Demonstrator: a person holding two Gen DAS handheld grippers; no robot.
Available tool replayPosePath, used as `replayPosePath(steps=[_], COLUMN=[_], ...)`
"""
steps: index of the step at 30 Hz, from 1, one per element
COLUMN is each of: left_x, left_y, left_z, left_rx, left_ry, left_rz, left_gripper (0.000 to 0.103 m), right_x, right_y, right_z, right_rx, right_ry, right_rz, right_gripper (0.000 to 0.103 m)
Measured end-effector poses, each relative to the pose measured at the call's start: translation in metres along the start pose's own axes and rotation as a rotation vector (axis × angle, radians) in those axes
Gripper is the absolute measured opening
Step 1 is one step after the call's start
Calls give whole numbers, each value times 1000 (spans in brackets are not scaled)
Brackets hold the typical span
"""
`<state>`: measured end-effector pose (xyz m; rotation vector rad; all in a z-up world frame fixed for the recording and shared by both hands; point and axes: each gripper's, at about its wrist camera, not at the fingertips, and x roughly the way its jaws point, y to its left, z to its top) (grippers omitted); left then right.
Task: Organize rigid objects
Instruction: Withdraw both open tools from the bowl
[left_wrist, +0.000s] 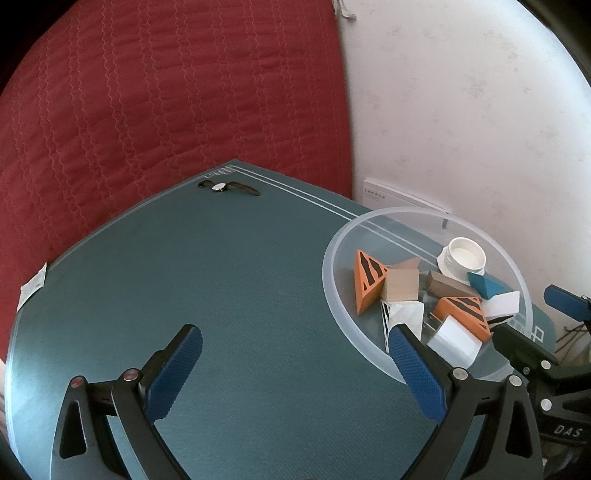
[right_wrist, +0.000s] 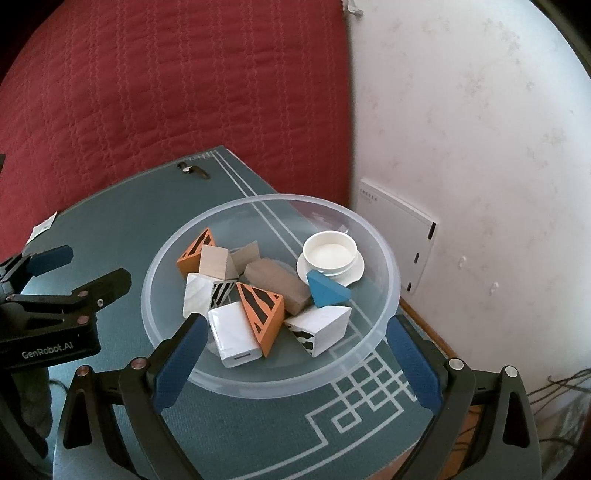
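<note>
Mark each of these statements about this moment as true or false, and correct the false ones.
1. The clear plastic bowl holds all the blocks. True.
2. The left hand-held gripper is shut on a block. False: it is open and holds nothing.
3. A wristwatch lies on the mat, outside the bowl. True.
4. The blue wedge sits on the mat. False: it is in the bowl, beside the white cap.
5. The right hand-held gripper is open. True.

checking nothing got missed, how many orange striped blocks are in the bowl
2. One orange striped wedge sits at the left edge of the pile in the clear bowl; the other lies nearer the centre front, against the white charger. More could be buried underneath.
</note>
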<state>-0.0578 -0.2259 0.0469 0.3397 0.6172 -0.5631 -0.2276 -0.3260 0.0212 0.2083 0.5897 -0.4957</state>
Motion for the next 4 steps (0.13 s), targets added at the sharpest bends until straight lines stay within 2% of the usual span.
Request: replayPosePath(steps=[4], left_x=[-1], left_y=[-1], left_z=[0], left_rx=[3], left_ry=[-2], left_rz=[1], left_gripper=[102], right_x=[0], right_y=[1], right_z=[-1], right_rx=[0], right_ry=[2], right_rz=[1], right_gripper=[98])
